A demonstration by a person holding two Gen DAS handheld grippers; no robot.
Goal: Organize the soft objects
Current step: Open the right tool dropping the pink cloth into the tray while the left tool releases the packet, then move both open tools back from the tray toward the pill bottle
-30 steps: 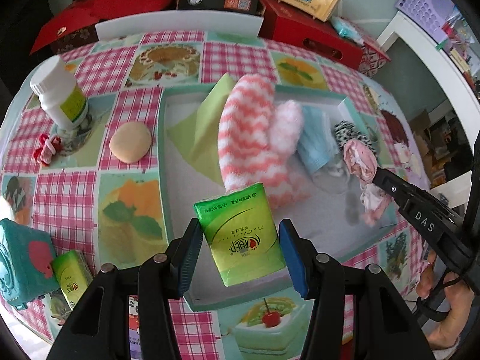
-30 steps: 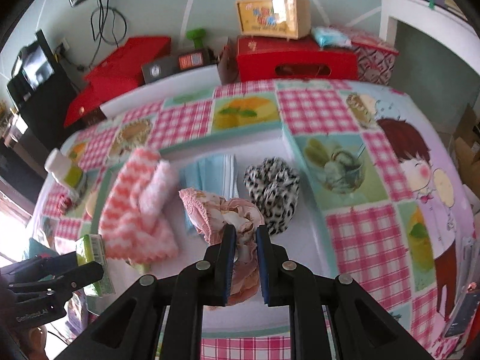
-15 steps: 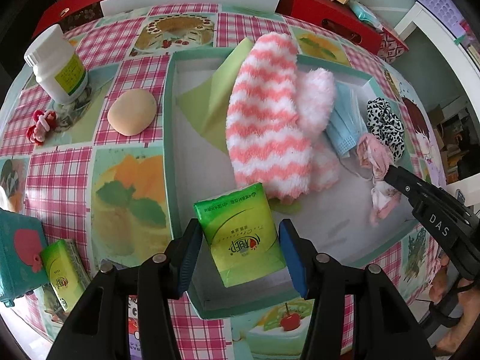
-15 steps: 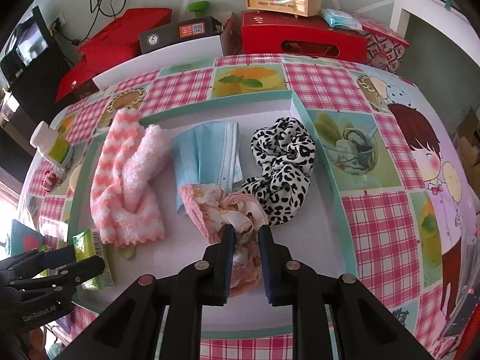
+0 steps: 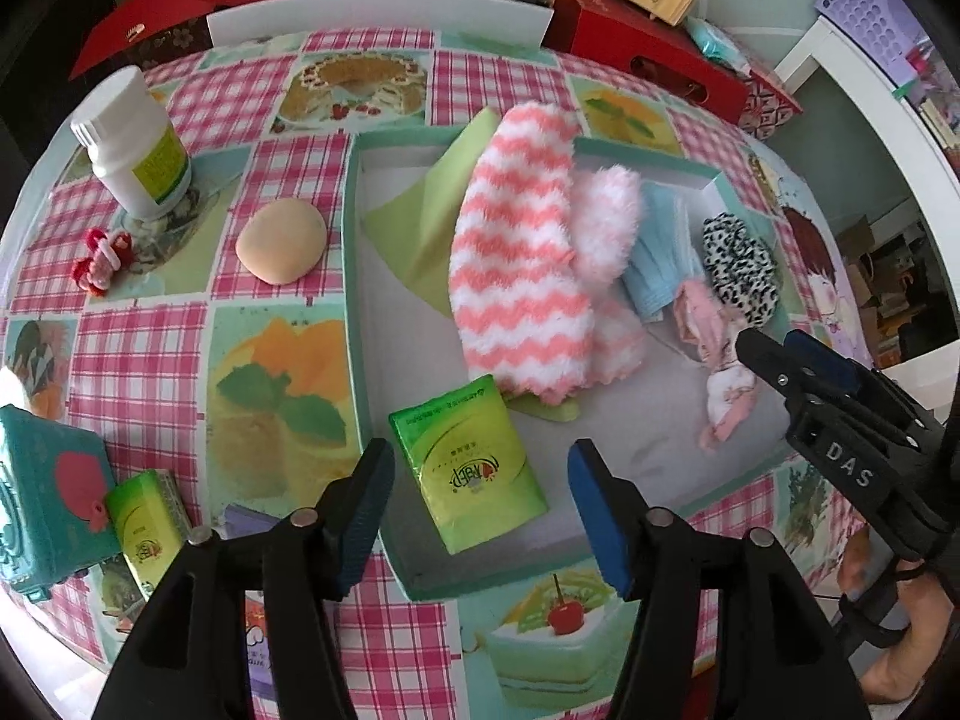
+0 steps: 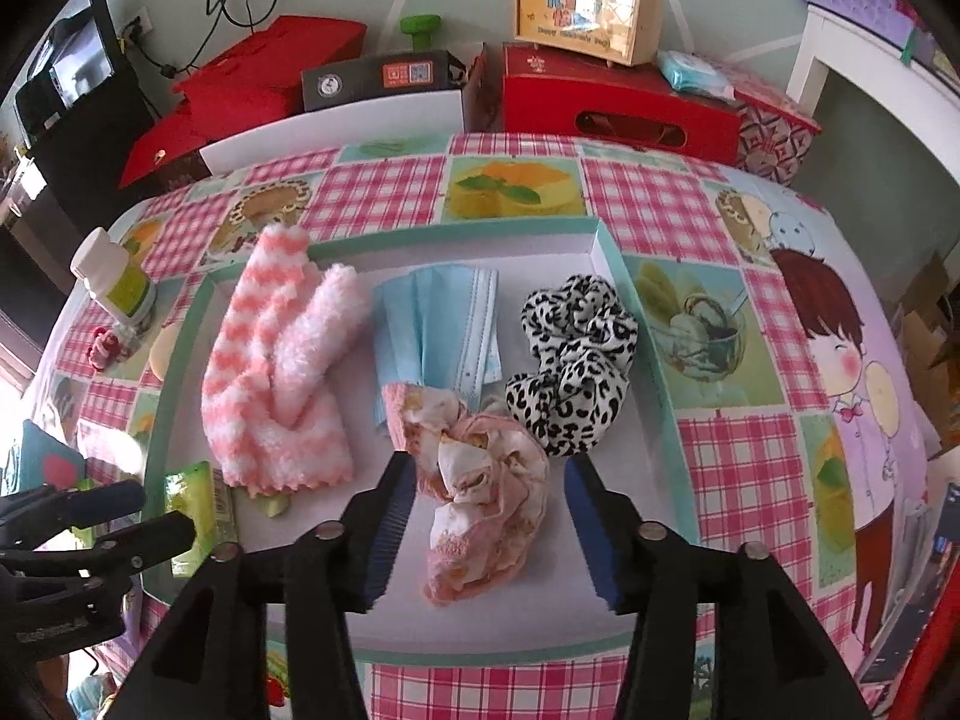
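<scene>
Letting go of soft things inside the shallow tray (image 5: 354,276) on the desk.

Both pairs of fingers have just been opening and stand apart: the left gripper (image 5: 480,480) straddles the green tissue pack (image 5: 468,462), light, slick-wrapped, squashy, best pinched across its flat sides; the right gripper (image 6: 489,510) straddles the crumpled pink cloth (image 6: 480,480), limp and feather-light, best taken at its bunched middle.

A fluffy, fleecy cloth is seen in the striped mitt (image 5: 522,276). The green tissue pack (image 5: 471,462) is wrapped in glossy plastic film. The tabletop (image 5: 150,354) is covered by smooth, shiny printed oilcloth.
</scene>
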